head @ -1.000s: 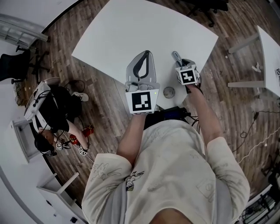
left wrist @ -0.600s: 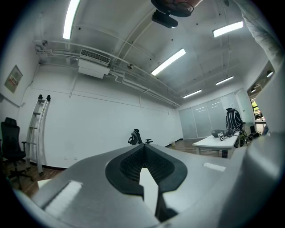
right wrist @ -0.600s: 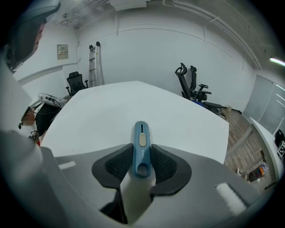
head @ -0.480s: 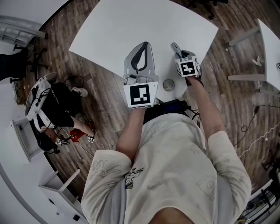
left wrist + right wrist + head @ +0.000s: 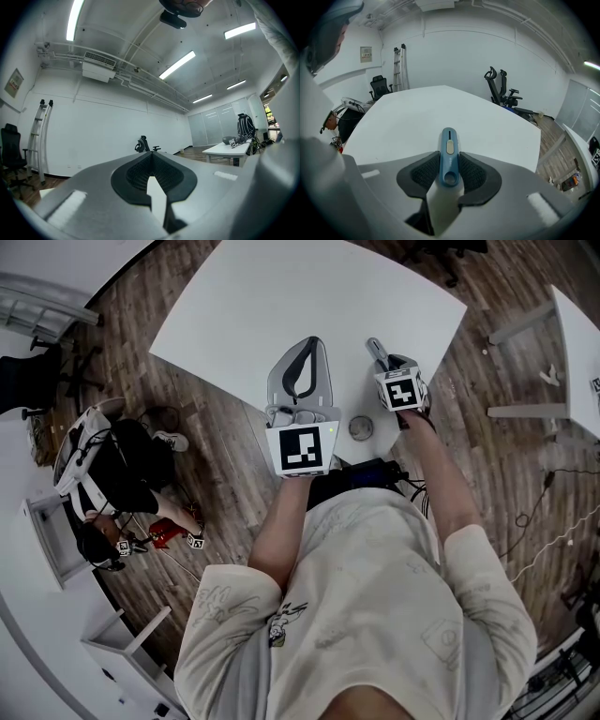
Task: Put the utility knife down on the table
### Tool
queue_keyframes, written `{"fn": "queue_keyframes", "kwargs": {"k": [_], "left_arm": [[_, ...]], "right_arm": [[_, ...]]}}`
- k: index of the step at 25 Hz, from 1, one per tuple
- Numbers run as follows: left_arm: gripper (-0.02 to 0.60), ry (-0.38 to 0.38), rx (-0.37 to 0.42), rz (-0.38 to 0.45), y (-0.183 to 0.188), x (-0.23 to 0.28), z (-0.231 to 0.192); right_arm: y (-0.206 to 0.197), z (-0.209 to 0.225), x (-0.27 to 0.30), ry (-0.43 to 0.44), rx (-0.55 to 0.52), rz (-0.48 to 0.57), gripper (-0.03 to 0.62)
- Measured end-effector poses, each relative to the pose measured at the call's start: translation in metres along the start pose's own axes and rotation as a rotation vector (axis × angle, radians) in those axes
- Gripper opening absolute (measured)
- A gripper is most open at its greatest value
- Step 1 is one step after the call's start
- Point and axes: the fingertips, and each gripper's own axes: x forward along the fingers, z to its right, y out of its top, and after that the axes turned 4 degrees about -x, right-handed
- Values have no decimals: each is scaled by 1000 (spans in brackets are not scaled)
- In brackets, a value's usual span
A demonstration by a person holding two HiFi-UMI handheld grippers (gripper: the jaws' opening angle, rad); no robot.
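Observation:
A blue utility knife (image 5: 449, 154) with a grey slider is clamped between the dark pads of my right gripper (image 5: 449, 168), its front end sticking out past the jaws. In the head view the knife (image 5: 377, 348) slants down over the white table (image 5: 281, 296) near its near right edge, ahead of the right gripper (image 5: 385, 362). Whether its tip touches the tabletop I cannot tell. My left gripper (image 5: 305, 343) hovers level beside it, over the same near edge. Its jaws meet at the tips with nothing between them, as the left gripper (image 5: 151, 158) view shows.
A small round grey object (image 5: 361, 427) lies on the table between the two grippers. A second white table (image 5: 577, 362) stands at the right. A person (image 5: 112, 474) sits low on the wood floor at the left. An office chair (image 5: 501, 89) and a ladder (image 5: 399, 65) stand beyond the table.

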Motion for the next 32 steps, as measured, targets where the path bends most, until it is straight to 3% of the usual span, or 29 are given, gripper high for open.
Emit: {"fn": "queue_keyframes", "kwargs": {"k": [32], "left_arm": [[18, 2, 4, -2, 5, -3, 1]], "right_arm": [[-1, 1, -4, 4, 9, 7, 144]]}}
